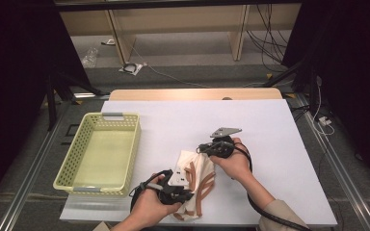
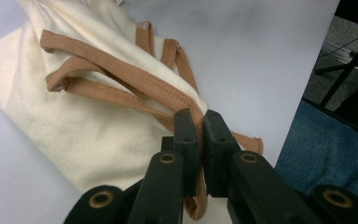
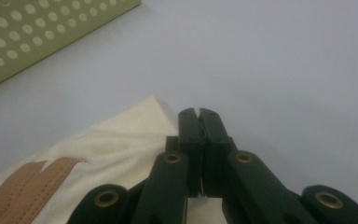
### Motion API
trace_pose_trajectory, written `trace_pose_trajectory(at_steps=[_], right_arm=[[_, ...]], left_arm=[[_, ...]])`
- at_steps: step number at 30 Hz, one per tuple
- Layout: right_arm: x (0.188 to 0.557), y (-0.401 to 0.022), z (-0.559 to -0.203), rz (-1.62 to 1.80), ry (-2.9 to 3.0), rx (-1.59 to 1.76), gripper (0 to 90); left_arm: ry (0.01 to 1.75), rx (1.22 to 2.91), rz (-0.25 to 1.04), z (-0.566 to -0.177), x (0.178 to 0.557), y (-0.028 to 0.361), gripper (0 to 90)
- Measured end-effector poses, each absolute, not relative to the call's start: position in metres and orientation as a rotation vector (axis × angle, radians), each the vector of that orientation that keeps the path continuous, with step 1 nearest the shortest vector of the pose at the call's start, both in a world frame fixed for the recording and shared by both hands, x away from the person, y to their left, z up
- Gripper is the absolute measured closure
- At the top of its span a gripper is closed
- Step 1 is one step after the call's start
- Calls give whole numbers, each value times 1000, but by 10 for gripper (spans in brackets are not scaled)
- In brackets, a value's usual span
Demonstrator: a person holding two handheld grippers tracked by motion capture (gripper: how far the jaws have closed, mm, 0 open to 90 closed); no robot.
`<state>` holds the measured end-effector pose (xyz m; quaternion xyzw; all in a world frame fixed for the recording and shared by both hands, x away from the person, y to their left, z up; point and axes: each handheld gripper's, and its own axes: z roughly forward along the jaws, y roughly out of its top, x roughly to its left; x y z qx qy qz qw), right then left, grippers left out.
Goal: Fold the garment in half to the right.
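Note:
A cream cloth bag with brown straps lies crumpled on the white table, near its front edge. My left gripper holds the bag's near end. In the left gripper view its jaws are shut on a brown strap and the cream fabric beneath. My right gripper is at the bag's far end. In the right gripper view it is shut on the bag's edge, with a sliver of cloth between the jaws and a brown strap at lower left.
A pale green perforated basket stands at the table's left, its wall seen close by in the right gripper view. The table's front edge runs just beside my left gripper, with a person's blue-clad leg past it.

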<state>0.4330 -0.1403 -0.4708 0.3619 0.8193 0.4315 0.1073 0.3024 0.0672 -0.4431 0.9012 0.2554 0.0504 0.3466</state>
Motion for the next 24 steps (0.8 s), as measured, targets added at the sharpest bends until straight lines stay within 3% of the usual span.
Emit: trace_pose_trajectory(at_steps=[24], right_arm=[[433, -141, -473, 1259, 2417, 1068, 893]], left_arm=[[659, 2348, 126, -446, 303, 64, 850]])
